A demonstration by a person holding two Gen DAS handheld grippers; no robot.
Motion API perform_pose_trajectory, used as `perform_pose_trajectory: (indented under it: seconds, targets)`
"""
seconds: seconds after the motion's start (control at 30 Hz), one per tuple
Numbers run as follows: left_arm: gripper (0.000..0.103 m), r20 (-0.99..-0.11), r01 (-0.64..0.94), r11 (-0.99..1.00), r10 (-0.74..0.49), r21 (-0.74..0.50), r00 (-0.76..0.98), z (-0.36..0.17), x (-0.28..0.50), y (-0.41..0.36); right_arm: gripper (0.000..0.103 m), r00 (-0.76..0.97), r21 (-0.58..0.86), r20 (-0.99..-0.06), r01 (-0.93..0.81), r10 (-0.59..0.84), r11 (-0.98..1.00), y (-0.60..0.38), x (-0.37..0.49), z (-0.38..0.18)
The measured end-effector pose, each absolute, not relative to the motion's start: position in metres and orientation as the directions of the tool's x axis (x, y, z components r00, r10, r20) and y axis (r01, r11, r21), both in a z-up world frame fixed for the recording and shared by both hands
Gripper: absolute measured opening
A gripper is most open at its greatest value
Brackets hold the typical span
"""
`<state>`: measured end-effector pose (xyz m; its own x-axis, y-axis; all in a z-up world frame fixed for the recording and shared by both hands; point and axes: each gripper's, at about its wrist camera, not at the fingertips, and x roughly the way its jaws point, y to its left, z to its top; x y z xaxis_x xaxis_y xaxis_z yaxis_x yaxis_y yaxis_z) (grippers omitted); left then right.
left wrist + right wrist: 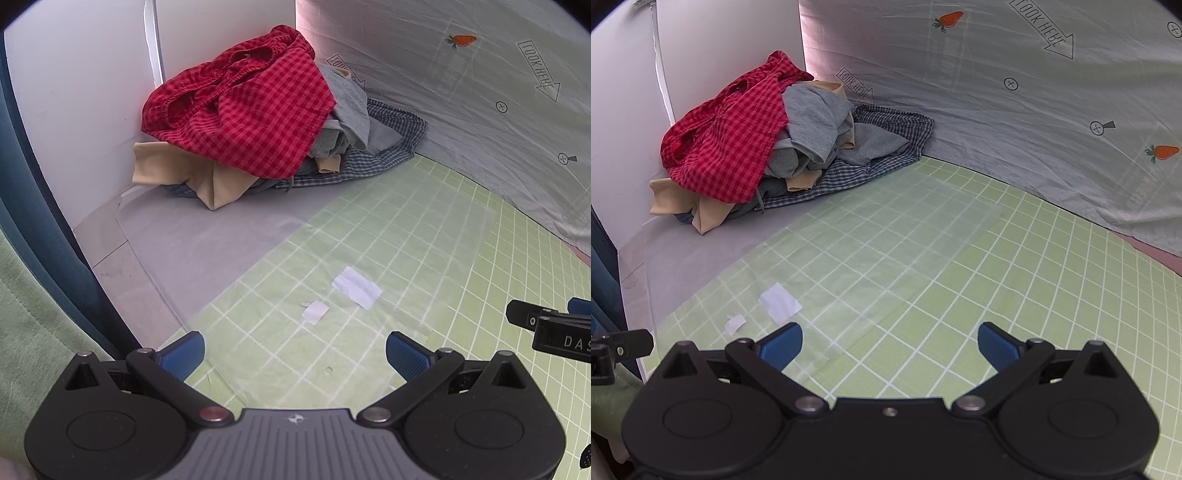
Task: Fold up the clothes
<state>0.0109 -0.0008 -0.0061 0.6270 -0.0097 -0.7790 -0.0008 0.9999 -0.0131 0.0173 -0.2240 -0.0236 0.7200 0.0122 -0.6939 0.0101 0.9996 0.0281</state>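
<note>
Both the left gripper (295,350) and right gripper (889,345) hung spread and empty over the green grid mat (1015,280); the unfolded clothes pile (258,125), red gingham shorts (727,140) topmost, sat at eleven o'clock, leaving folding room

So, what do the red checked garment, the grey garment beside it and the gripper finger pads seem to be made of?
Red checked garment: thin woven cloth, probably cotton, matte; it has a gingham weave and a gathered elastic waistband.
Grey garment: looks like a soft heathered knit, falling in thick folds.
Finger pads: blue, ribbed, likely rubber or soft plastic.
</note>
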Motion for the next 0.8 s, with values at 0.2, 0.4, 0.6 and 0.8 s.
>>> perform_pose_trajectory:
  seconds: [0.2,0.4,0.6,0.8]
  targets:
    - [0.103,-0.803,-0.037,0.999,-0.002,-0.029,0.597,-0.010,0.020,0.005,0.102,0.707,0.026,-0.707,0.008,0.013,1.000,-0.222,0.028,-0.027]
    - [0.103,-0.823,-0.083,0.996,0.022,-0.030,0.568,-0.012,0.047,0.015,0.102,0.700,0.029,-0.714,-0.010,0.027,1.000,-0.218,0.057,-0.027]
    - [0.103,-0.822,-0.152,0.988,0.059,-0.034,0.567,-0.010,0.100,0.030,0.102,0.716,0.015,-0.695,-0.073,0.063,0.997,-0.200,0.110,-0.021]
    - [0.103,-0.821,-0.265,0.963,0.107,-0.055,0.561,-0.014,0.176,0.058,0.095,0.748,0.025,-0.655,-0.120,0.107,0.992,-0.177,0.187,-0.012]
